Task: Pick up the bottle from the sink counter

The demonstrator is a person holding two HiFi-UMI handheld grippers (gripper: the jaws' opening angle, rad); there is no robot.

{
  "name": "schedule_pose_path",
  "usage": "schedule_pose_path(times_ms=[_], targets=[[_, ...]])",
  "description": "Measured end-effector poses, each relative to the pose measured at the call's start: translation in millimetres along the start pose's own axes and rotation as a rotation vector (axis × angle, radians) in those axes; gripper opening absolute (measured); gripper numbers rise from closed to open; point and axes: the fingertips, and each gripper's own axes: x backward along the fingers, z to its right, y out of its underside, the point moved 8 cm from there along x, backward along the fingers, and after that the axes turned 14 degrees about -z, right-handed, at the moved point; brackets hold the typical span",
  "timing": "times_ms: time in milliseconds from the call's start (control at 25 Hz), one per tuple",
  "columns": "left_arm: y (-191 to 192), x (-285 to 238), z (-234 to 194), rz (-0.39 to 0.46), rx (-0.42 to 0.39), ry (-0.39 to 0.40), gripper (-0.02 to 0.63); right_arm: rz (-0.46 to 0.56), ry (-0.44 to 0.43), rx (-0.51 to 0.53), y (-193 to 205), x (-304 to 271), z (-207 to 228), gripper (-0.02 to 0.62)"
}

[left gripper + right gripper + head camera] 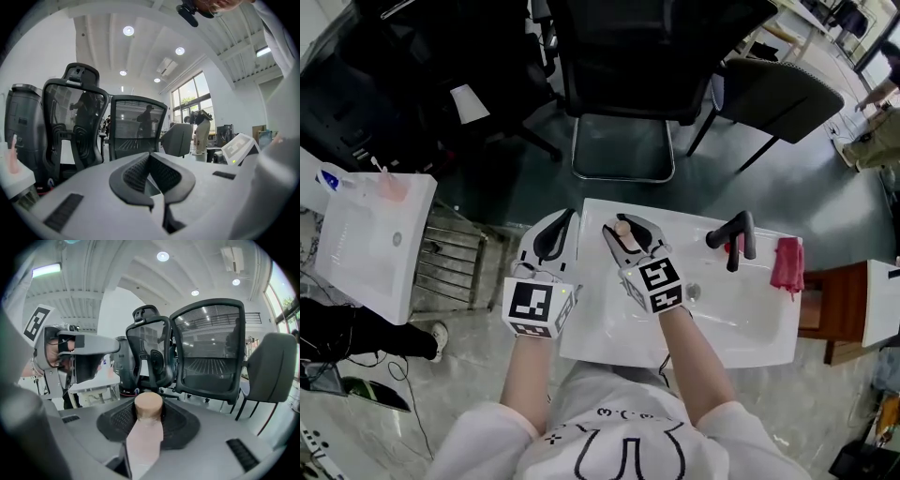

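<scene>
Here, at the person's 12 o'clock, both grippers are held over the near-left part of a white sink (759,342). The left gripper (567,220) has its jaws pressed together with nothing between them. Just beside it, at its 3 o'clock, the right gripper (630,230) is clamped on the bottle (145,432), a pale pink body with a tan cap (148,404) poking out past the pads. The bottle lies along the jaws, seen over the sink's far-left corner. Farther on, at 2 o'clock, a black faucet (733,236) stands on the sink's rear rim, with a red cloth (787,264) at its 3 o'clock. Beyond the sink, at 12 o'clock, stands a black mesh chair (623,103).
</scene>
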Motion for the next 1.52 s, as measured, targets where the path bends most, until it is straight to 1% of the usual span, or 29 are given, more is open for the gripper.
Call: schedule_pose_path(times_ms=[200,560,1040,1200,1520], targets=[[-15,8,12,0.039,-0.013,-0.016,0.008,0.021,-0.011,0.027,-8,23,1,0.149],[-42,22,37,0.108,-0.07,-0.013,0.008,0.065,0.018,0.044,-21,68,5,0.149],[-72,26,66,0.185,-0.122,0.025,0.008,0.111,0.078,0.063,-36,127,15,0.149],[-81,23,75,0.212,-0.134,0.043,0.008,0.134,0.113,0.065,-44,148,22,0.149],[-95,17,87,0.242,-0.156,0.062,0.008,0.189,0.167,0.051,-57,186,37,0.149]])
